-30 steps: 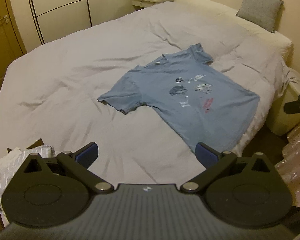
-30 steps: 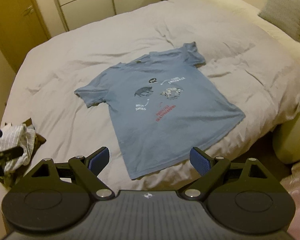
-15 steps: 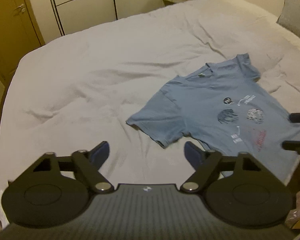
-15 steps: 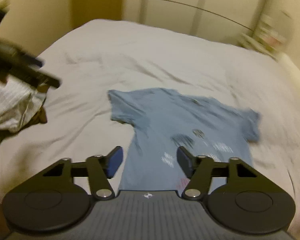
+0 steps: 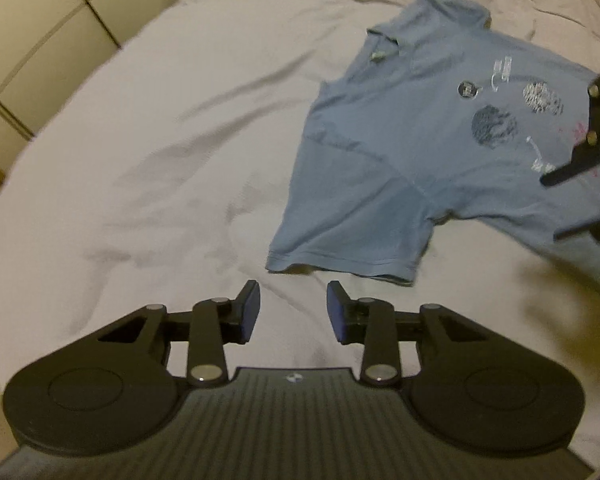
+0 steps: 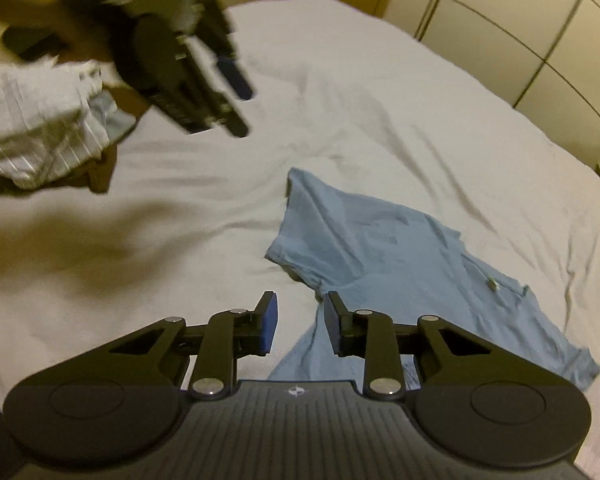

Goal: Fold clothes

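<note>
From your left wrist camera, your left gripper (image 5: 293,306) hangs over the white bedspread (image 5: 148,152) with its jaws released, a clear gap between the blue pads (image 5: 251,312), and nothing held. The blue T-shirt (image 5: 440,148) lies flat on the bedspread, printed side up, in the far right part of this view. Its near sleeve (image 5: 352,236) spreads toward you, and the sleeve hem sits just beyond your fingertips, apart from them. The collar (image 5: 384,46) is at the far end of the shirt. At the right edge your right gripper (image 5: 588,144) shows as a dark shape above the shirt's printed chest. Pale wardrobe doors (image 5: 40,40) stand at the far left.

From your right wrist camera, your right gripper (image 6: 298,326) is also released, its pads parted, grasping nothing. It hovers over the T-shirt (image 6: 400,264), which runs from the near centre out to the right; the cloth shows in the gap between the pads, but you cannot tell whether they touch it. One sleeve (image 6: 312,216) points away toward the far centre. Your left gripper (image 6: 204,80) appears blurred at the upper left, above the bedspread (image 6: 380,100). A crumpled white striped garment (image 6: 36,124) lies at the left edge of the bed, well apart from the shirt.
</note>
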Motion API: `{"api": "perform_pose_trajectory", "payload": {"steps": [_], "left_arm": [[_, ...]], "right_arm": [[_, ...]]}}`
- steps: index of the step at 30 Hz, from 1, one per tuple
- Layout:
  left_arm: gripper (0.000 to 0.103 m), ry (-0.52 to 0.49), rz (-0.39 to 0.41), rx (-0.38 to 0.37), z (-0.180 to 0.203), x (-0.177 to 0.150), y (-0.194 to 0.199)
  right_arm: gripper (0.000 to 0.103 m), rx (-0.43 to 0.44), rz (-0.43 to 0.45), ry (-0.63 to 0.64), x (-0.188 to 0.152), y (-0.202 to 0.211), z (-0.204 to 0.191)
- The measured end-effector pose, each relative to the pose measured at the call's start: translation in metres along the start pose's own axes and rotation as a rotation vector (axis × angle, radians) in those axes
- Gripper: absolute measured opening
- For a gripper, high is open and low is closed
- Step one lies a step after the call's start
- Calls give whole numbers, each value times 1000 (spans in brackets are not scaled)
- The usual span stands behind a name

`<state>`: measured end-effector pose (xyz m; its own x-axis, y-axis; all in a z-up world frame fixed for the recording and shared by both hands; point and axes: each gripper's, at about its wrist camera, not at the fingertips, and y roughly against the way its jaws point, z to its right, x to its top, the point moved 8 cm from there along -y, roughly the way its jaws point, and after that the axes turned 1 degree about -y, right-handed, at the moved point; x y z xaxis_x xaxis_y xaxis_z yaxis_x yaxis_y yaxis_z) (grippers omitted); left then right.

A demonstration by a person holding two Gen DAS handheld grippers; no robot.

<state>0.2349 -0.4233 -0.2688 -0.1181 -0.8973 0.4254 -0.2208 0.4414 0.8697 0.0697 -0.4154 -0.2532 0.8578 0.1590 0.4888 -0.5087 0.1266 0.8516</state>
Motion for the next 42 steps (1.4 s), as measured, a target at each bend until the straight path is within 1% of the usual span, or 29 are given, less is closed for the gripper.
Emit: {"api": "perform_pose_trajectory", "payload": {"steps": [3, 5, 6, 8, 10, 11, 14, 15, 16, 17, 19, 21, 23, 24, 26, 27, 28, 30, 32, 33, 34, 35, 38, 40, 42], "left_arm": [[33, -70, -8, -52, -11, -6, -44], [33, -145, -14, -50, -18, -8, -68], [33, -208, -10, -39, -18, -10, -77], [33, -412, 3, 13, -15, -18, -92], [33, -600, 32, 49, -8, -27, -103], [33, -677, 55, 60, -4, -30, -106], [33, -864, 113, 81, 5, -40, -115], [33, -927, 132, 101, 6, -43, -118], [33, -991, 157, 123, 8, -47, -121], [33, -1054, 182, 145, 9, -50, -123], [35, -1159, 244, 177, 11, -54, -126], [35, -1262, 309, 210, 13, -59, -128], [34, -1369, 368, 209, 16, -66, -130], [33, -1381, 370, 197, 16, -68, -133], [19, -1402, 371, 172, 16, -72, -139], [9, -1412, 371, 160, 16, -73, -141], [2, -1385, 352, 151, 13, -71, -143], [1, -1347, 344, 144, 12, -65, -138], [0, -1309, 336, 137, 10, -58, -134], [0, -1291, 332, 134, 9, -55, -132], [0, -1272, 328, 130, 8, -51, -129], [0, -1253, 324, 127, 8, -48, -127], [0, -1220, 330, 120, 8, -29, -114], [0, -1196, 328, 104, 8, -11, -105], [0, -1176, 321, 79, 8, 7, -96]], "right_arm": [[31, -29, -16, 53, 7, -40, -14], [31, -50, -32, 77, 8, -65, -20], [32, -59, -43, 83, 8, -79, -22], [32, -76, -64, 95, 9, -105, -27], [32, -88, -81, 102, 9, -123, -29], [32, -92, -90, 106, 9, -131, -29], [33, -106, -110, 108, 10, -148, -28], [34, -112, -117, 105, 10, -152, -27], [38, -115, -124, 101, 9, -155, -26], [43, -117, -132, 97, 9, -157, -25], [47, -121, -140, 92, 8, -161, -24], [48, -126, -145, 91, 7, -165, -24], [48, -133, -148, 96, 7, -169, -26], [48, -139, -147, 102, 8, -172, -27], [48, -154, -143, 123, 11, -177, -29], [48, -164, -138, 146, 12, -179, -32], [47, -175, -133, 176, 13, -181, -35], [45, -190, -127, 234, 15, -186, -40], [37, -195, -129, 271, 15, -191, -44], [35, -190, -128, 264, 16, -192, -44], [28, -182, -124, 247, 16, -192, -43], [11, -175, -121, 230, 17, -193, -41], [6, -161, -63, 125, 23, -181, -27], [6, -128, -23, -3, 27, -168, -13], [7, -79, 23, -172, 29, -153, 5]]}}
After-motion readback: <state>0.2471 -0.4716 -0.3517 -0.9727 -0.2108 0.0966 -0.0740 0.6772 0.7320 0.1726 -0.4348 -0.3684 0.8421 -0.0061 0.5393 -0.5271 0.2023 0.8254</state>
